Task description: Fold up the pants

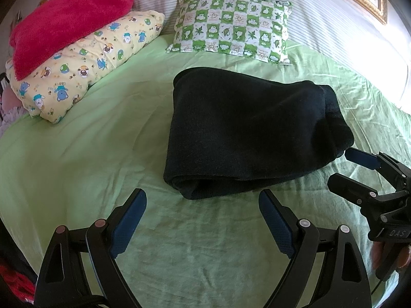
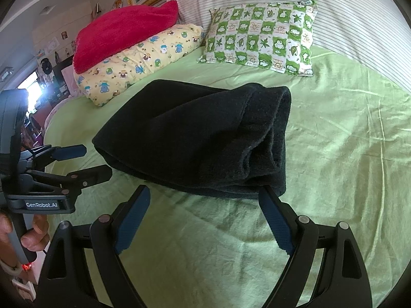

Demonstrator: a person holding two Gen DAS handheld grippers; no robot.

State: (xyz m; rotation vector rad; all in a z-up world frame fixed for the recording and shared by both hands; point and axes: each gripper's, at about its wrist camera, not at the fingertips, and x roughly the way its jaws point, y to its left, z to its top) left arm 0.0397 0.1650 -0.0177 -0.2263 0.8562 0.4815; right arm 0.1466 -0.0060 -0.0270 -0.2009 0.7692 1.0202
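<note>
The pants [image 1: 246, 131] lie folded into a compact dark bundle near the middle of the bed [image 1: 90, 141], on the green sheet. The folded layers stack at the bundle's right end, where the rolled edges stand visibly thick.

Left tongs [image 1: 203, 220]: jaws wide, nothing between them, just short of the bundle's near edge. Right tongs [image 2: 205, 218]: jaws wide, empty. Its right finger [image 2: 272, 213] sits at the near right corner of the bundle; whether it touches the cloth cannot be told.

The fold appears complete or nearly so. Hazards from this state:

- Snagging. The right finger lies at or under the corner. Drawing the tongs away sideways or upward could catch the thick fleece and drag the top layers open.
- Unrolling. The stacked end is bulky and springy. A nudge from either tongs could let it flop open.
- Partial grip. If the bundle is to be moved, closing on the top layer only would lift that layer and undo the fold. All layers must be between the jaws.
- Sheet drag. The sheet is loose and wrinkled. Pressing down while sliding could bunch it and shift the bundle.
- Collision. The two tongs are near each other at the bundle's near side; converging moves could knock them together.
</note>
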